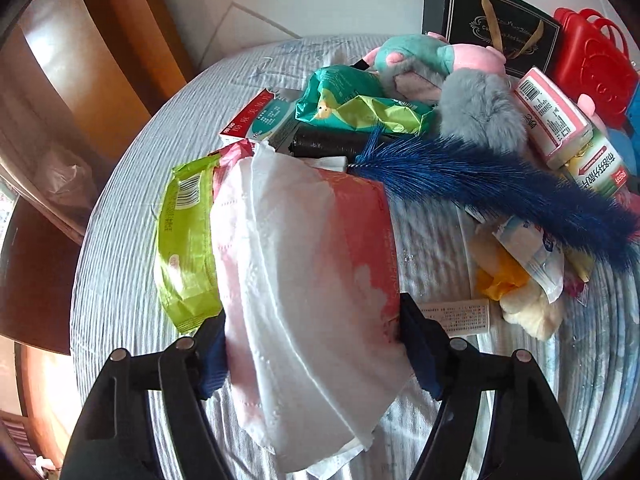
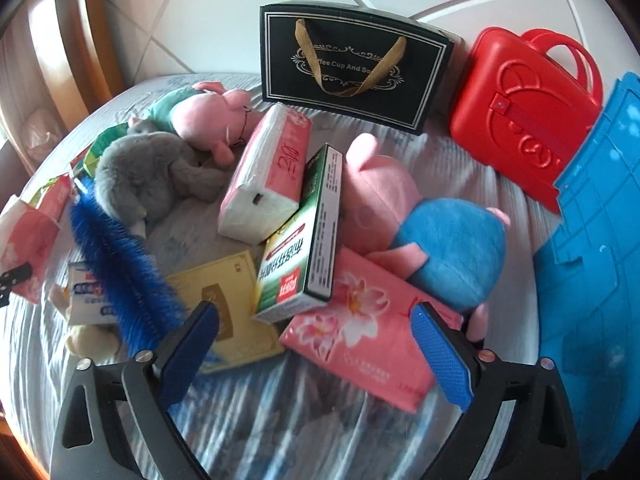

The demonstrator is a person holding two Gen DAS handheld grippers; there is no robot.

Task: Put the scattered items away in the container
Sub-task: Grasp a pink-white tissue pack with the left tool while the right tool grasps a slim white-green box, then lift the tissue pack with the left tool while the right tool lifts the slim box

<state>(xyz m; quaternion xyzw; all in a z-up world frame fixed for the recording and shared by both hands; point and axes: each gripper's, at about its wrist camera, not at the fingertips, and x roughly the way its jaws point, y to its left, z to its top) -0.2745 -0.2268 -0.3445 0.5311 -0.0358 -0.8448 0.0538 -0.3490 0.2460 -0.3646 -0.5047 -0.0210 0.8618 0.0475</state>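
Observation:
My left gripper [image 1: 312,320] is shut on a pink tissue pack [image 1: 320,232] with a white tissue hanging out of it; both blue pads press its sides. A green wet-wipe pack [image 1: 184,248] lies beside it. My right gripper [image 2: 314,314] stands open just above a pink flowered tissue pack [image 2: 360,332] and a green-and-white box [image 2: 304,248], its pads touching neither. A blue plastic crate [image 2: 592,248] sits at the right edge. The same tissue pack [image 2: 28,248] shows at the far left of the right wrist view.
The striped bed sheet [image 2: 260,412] carries a blue brush [image 2: 120,264], grey plush [image 2: 140,176], pig plushes [image 2: 432,240], another tissue pack [image 2: 268,176] and a yellow card [image 2: 236,308]. A black gift bag [image 2: 352,68] and red case [image 2: 520,116] stand at the back.

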